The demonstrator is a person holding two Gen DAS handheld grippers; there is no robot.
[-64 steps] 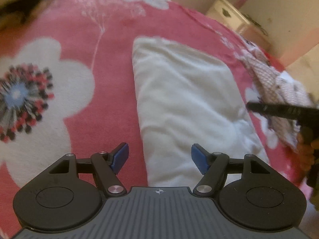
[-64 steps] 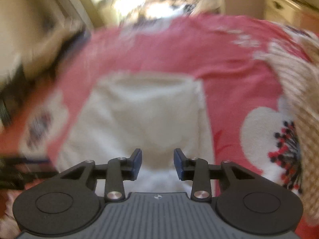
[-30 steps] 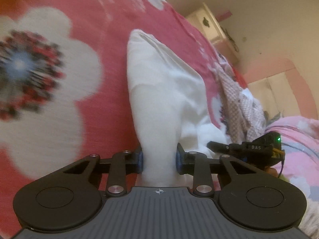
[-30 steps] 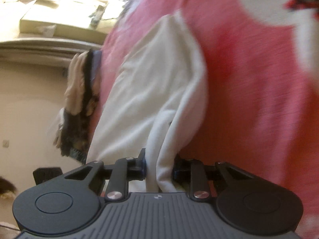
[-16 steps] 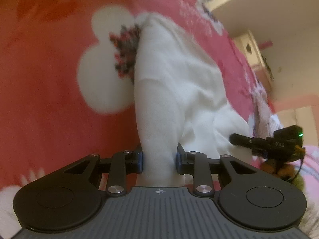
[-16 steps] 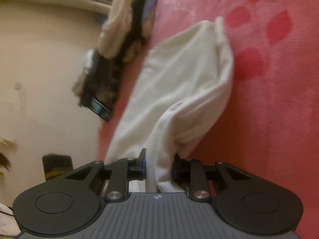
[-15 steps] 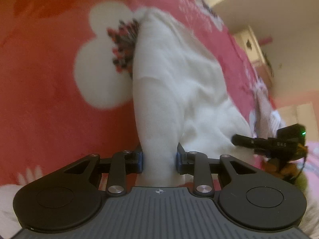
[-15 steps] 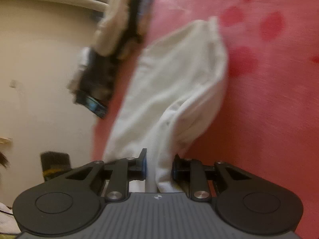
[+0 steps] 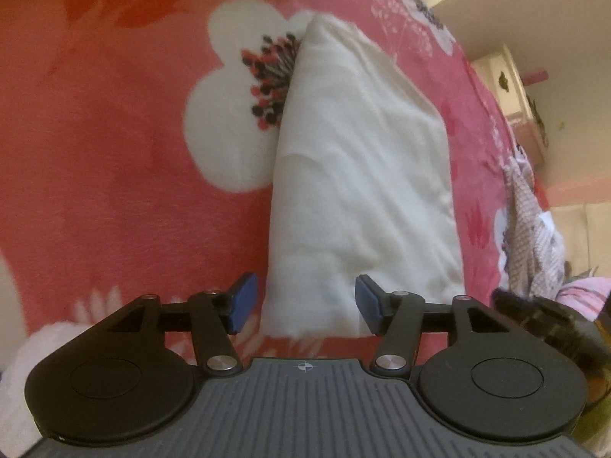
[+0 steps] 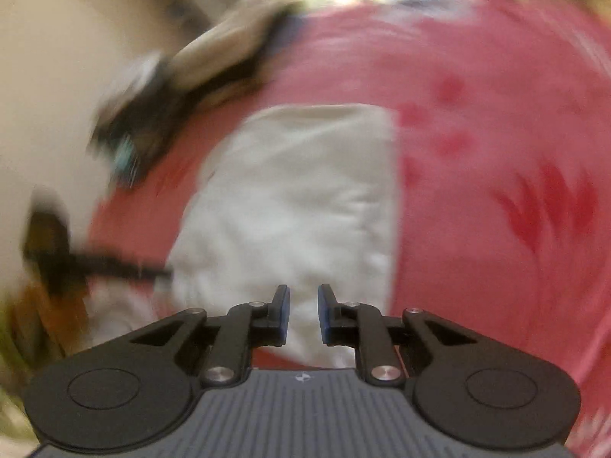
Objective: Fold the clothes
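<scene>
Now the white garment lies folded flat mid-blanket, left gripper spread wide at its near edge, right gripper narrowly parted, both empty. Any drag by a finger across that edge could, I judge, spring the fold open.

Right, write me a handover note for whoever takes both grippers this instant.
Left gripper: open, empty, at the near end of the white garment.
Right gripper: slightly open, nothing held; its view is blurred.
Garment: lies folded into a long panel on the red floral blanket, free of both grippers.
Checked clothes lie at the right, unfolded.
Left: probably one more fold across the white piece, then the checked pile.
</scene>
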